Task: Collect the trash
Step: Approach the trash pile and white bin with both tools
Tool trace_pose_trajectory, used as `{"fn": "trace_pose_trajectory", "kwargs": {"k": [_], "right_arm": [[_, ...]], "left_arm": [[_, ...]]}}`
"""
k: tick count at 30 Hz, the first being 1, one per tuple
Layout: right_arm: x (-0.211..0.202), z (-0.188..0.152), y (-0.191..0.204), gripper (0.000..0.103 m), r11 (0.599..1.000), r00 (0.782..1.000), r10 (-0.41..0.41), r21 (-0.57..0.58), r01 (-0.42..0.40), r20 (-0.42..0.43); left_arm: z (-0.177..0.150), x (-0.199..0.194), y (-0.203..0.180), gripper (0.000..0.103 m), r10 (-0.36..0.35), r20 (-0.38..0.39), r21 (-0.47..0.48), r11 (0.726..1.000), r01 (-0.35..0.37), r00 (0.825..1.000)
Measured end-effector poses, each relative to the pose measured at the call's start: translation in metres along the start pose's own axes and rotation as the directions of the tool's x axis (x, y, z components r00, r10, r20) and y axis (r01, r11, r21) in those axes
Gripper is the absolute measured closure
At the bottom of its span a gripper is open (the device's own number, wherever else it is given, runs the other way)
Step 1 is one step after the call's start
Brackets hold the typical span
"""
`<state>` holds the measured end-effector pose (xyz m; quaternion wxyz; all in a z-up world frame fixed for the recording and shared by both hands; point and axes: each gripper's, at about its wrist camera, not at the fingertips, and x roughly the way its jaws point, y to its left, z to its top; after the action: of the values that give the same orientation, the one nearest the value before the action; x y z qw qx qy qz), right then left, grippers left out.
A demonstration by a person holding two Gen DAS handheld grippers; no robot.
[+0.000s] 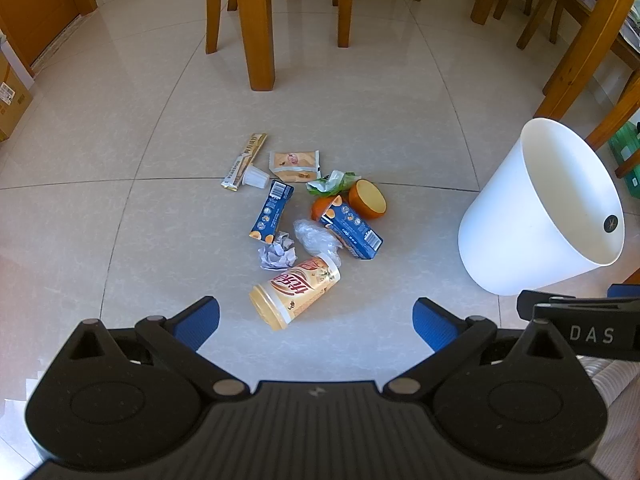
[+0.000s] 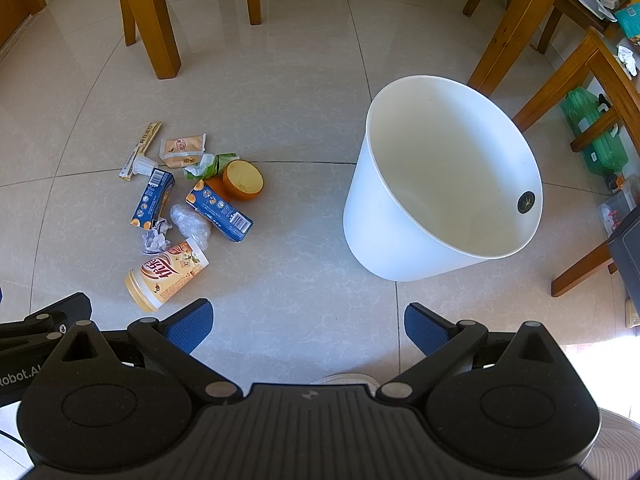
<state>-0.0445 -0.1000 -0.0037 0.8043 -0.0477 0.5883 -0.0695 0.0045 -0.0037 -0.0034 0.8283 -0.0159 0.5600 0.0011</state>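
Both the left gripper [image 1: 316,320] and right gripper [image 2: 308,320] are hovering wide open, holding nothing. Crumpled paper [image 1: 277,255], glossy cartons [image 1: 352,226] and a cylindrical cup [image 1: 295,295] are lying on the glossy tiled floor [image 1: 120,240], beside a smooth white plastic bin [image 2: 400,240].

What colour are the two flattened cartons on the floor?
Dark blue cartons with orange fruit pictures, clearest in the left wrist view.

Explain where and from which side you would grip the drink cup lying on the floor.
Grip the drink cup across its round body, near the middle, coming down from above. It lies on its side, so the walls face outward. The left gripper, open and empty, is closest. Keep clear of the paper ball beside its mouth.
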Motion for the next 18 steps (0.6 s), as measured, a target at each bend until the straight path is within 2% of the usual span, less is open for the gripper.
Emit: {"fn": "trace_pose_trajectory", "kwargs": {"k": [18], "right_arm": [[-0.0002,-0.0024,-0.0014,0.000,1.000,1.000,-0.001,-0.004,0.001,0.002]], "left_arm": [[-0.0066,0.0015,-0.0025,0.001,-0.010,0.009,0.002,1.000,0.010,1.000]]}}
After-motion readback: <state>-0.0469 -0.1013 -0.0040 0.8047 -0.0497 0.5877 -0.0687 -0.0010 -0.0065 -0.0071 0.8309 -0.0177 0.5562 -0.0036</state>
